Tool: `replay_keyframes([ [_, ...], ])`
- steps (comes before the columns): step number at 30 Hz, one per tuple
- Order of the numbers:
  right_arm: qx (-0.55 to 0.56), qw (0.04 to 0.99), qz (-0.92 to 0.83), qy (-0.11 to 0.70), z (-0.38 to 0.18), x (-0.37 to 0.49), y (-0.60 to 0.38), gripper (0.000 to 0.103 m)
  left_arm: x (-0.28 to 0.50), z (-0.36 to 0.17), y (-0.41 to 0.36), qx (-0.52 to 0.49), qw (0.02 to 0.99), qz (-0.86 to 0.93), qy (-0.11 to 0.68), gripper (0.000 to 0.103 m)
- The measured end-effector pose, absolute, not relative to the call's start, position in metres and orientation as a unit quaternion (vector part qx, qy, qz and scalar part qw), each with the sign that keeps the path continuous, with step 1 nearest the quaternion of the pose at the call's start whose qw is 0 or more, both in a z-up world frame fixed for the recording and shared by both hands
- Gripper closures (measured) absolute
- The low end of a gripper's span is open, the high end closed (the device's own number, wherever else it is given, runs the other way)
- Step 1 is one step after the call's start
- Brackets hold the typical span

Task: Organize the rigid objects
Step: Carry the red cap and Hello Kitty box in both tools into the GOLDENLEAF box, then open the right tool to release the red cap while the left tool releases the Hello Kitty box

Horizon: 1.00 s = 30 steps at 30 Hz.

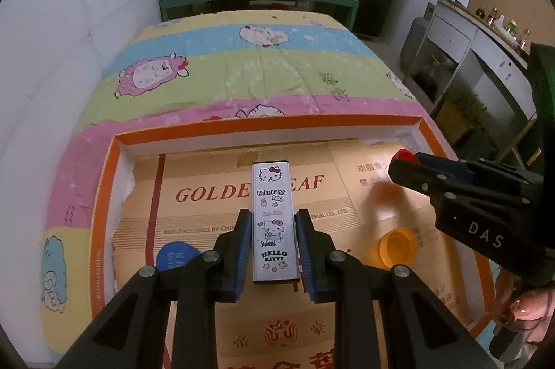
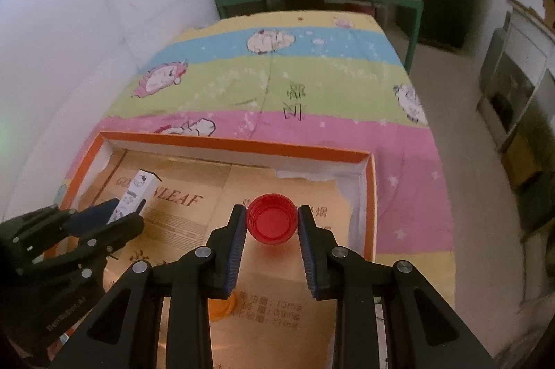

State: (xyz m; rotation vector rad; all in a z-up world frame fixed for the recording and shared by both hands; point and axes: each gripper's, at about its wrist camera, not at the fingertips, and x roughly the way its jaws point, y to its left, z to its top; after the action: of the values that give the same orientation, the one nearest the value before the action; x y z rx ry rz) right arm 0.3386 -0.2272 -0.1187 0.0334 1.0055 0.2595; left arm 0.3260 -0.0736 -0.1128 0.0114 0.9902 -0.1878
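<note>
Holding the Hello Kitty case (image 1: 274, 223) by its long flat sides, my left tool (image 1: 274, 251) is clamped on it above the orange-rimmed tray (image 1: 263, 122). It looks stiff, light, glossy and apt to slip. My right tool (image 2: 271, 239) pinches the red cup (image 2: 271, 218) at its rim; it looks like light, hard plastic.

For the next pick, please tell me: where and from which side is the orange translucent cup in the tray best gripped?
The orange translucent plastic cup seems to stand upright, mouth up, on the cardboard lining. Come from above and close the tongs across its round rim, which offers opposite walls.
</note>
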Motion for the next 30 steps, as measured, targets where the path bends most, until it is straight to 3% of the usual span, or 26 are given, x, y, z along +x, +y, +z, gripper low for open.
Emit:
replay_keyframes([
  [18,-0.010,0.858,0.118,0.500,-0.133,0.343,-0.219,0.072,0.334,-0.122,-0.072,-0.002,0.868,-0.090,0.488,0.076],
  [23,-0.015,0.860,0.116,0.497,-0.133,0.343,-0.218,0.072,0.335,-0.121,-0.069,-0.008,0.870,-0.093,0.485,0.065],
  [30,-0.018,0.861,0.115,0.495,-0.132,0.342,-0.216,0.070,0.331,-0.118,-0.072,-0.007,0.872,-0.094,0.481,0.064],
])
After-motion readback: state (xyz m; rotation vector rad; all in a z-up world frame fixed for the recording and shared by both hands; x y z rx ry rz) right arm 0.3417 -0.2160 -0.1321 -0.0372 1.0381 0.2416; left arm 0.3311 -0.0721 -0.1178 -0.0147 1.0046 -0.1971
